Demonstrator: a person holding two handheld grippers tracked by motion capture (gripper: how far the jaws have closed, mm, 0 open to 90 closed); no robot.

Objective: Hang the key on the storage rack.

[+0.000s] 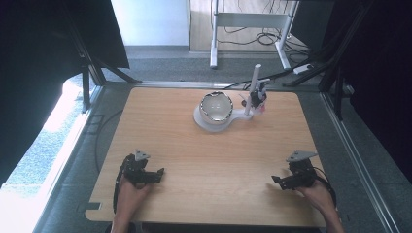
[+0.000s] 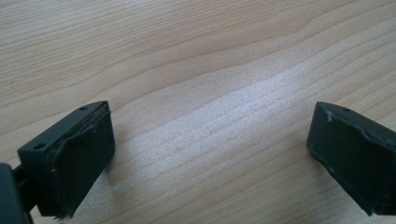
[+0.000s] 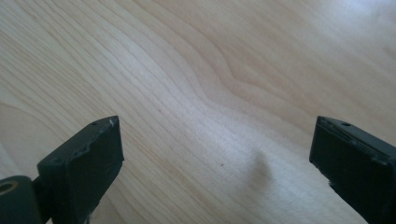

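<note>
The table (image 1: 209, 160) is a pale wooden slab with rounded corners, its grain running in long wavy bands that catch a soft sheen where the light falls. At about twelve o'clock on it sits a white plastic base (image 1: 214, 122), smooth and pear-shaped, carrying a round bowl (image 1: 216, 107) — glossy, white inside, with a dark mottled rim. From the narrow end of that base a slim white post (image 1: 253, 90) rises upright, and a small dark fitting (image 1: 258, 96) is clamped to it partway up; what that fitting is, I cannot tell.

Down at seven o'clock the left gripper (image 1: 145, 174) rests on the wood in the person's left hand (image 1: 130, 190), a grey three-cornered plate on top of it. In the left gripper view its two black jaws are blocky and matte, with scuffed, slightly ragged edges, spread wide with bare wood between them.

At five o'clock the right gripper (image 1: 290, 180) lies the same way in the right hand (image 1: 318, 193). Its jaws are also set wide apart, holding nothing — the right gripper view has grain and a faint shadow between them.

Both grippers are well apart from the bowl.
</note>
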